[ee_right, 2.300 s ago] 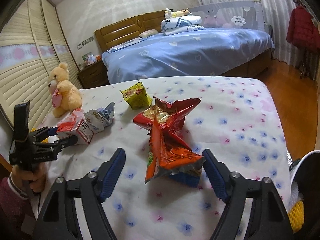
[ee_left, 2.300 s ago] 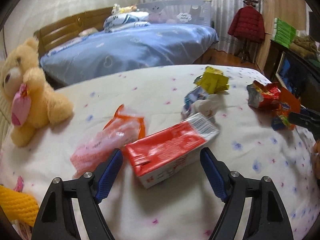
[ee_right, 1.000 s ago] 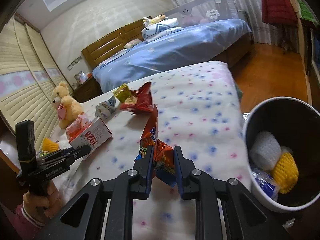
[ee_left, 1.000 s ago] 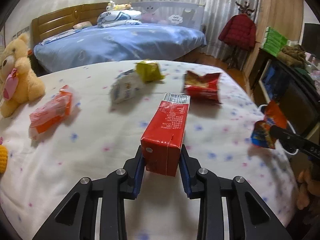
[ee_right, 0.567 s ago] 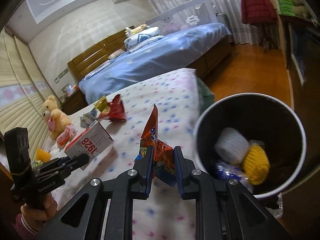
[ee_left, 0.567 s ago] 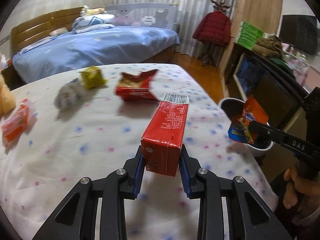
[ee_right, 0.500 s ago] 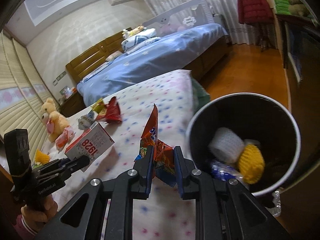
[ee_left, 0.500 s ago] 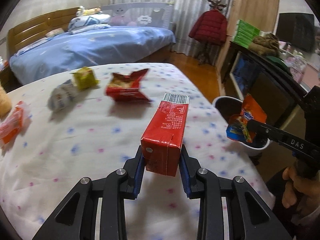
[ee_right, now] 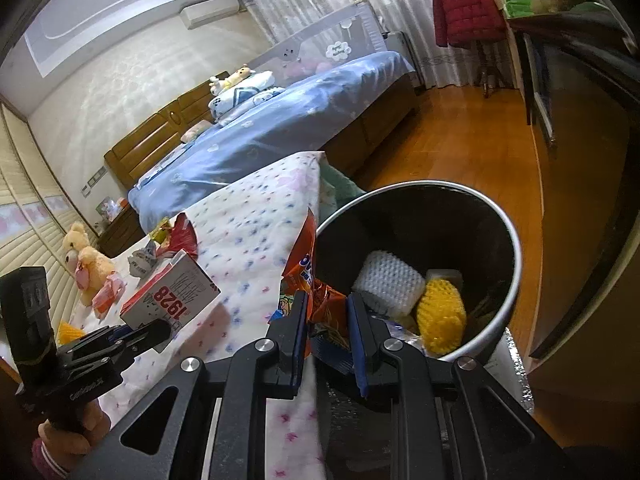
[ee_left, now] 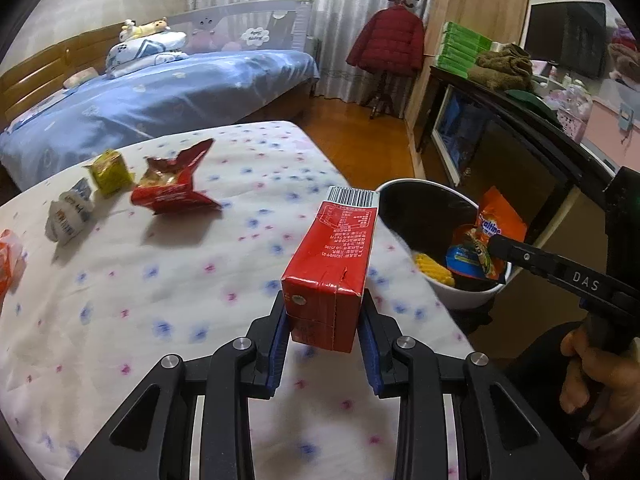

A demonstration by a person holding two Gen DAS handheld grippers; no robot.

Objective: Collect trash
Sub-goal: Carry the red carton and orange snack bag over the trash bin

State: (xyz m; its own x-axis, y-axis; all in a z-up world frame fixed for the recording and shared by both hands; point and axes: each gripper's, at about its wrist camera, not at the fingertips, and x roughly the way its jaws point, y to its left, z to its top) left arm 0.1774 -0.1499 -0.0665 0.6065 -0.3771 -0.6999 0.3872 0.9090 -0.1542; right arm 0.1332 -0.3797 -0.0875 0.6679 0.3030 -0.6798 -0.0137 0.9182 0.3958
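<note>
While the left gripper (ee_left: 325,340) pinches the stiff, light red carton (ee_left: 334,268) at its base, the right gripper (ee_right: 328,332) clamps a limp, crinkly orange wrapper (ee_right: 310,276) beside the bed's corner (ee_right: 308,160), over the bin (ee_right: 508,240).

On the bedspread (ee_left: 168,280), a torn snack bag (ee_left: 172,188) is lying at about ten o'clock from the carton (ee_left: 332,268), with a small box (ee_left: 110,170) and a crumpled wrapper (ee_left: 68,216) sitting further out at nine to ten o'clock. The bin (ee_right: 508,280) is standing off the bed's edge at two o'clock from the carton. A foil packet (ee_right: 316,288) is hanging just beside the bin's near rim, with two netted wads (ee_right: 416,300) lying inside
</note>
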